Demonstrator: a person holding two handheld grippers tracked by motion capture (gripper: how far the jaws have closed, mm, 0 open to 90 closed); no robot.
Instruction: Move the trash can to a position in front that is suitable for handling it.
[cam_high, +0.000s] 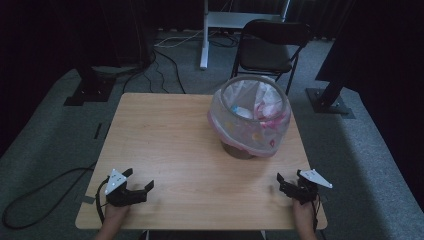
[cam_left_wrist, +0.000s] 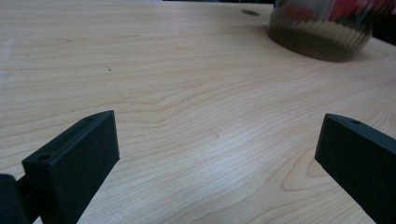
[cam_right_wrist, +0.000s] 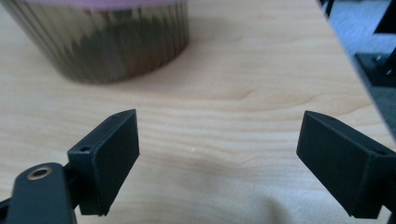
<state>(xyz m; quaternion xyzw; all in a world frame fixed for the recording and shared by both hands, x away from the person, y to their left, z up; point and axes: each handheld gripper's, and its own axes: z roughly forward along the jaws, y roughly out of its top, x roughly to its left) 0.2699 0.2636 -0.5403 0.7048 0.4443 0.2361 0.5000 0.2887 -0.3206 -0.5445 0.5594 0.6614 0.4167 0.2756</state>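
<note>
Near edge of table: left gripper and right gripper, one per corner, both w/ jaws spread wide, nothing btwn them, well apart. Farther back, right of centre: ribbed bin w/ bag liner, upright, trash inside. Beyond table: black chair.

The right tool rises from the bottom of the frame, its two black jaws spread wide over the pale wooden table. A ribbed, dull metallic round bin stands at upper left.
</note>
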